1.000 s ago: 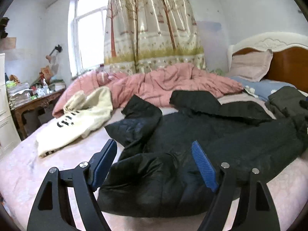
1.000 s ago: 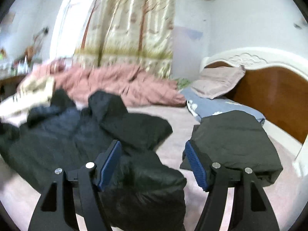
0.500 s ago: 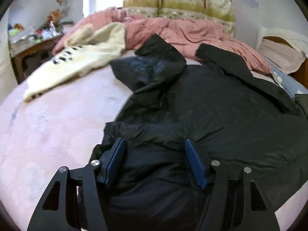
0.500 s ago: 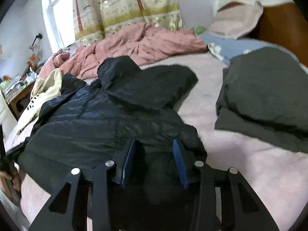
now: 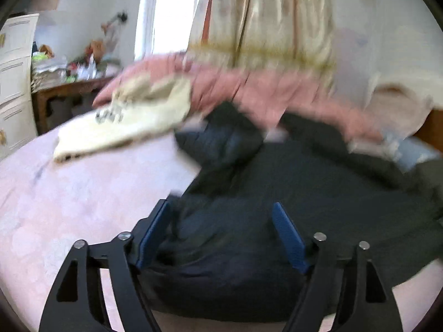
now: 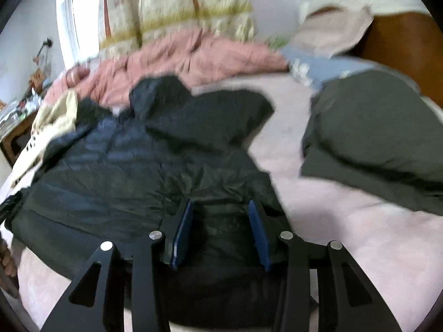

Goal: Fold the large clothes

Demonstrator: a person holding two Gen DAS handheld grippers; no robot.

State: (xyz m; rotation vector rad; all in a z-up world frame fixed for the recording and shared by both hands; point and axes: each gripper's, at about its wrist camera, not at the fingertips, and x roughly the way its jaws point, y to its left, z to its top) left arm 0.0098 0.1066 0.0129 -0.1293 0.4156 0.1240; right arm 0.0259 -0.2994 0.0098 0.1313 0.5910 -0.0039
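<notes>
Left gripper (image 5: pixel 221 232) jaws opening astride black jacket (image 5: pixel 318 193); right gripper (image 6: pixel 220 229) half-closed, grasp unclear.

Black puffer jacket (image 6: pixel 133 166) — quilted, hooded, spread rumpled across the pink bed sheet, hem nearest, hood farthest

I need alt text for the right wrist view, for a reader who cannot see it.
The right gripper sits low on a black puffer jacket spread on a pink bed, jaws partly closed with jacket fabric bunched between them. A folded dark green garment lies to the right, a pink quilt behind. The picture is motion-blurred.
</notes>
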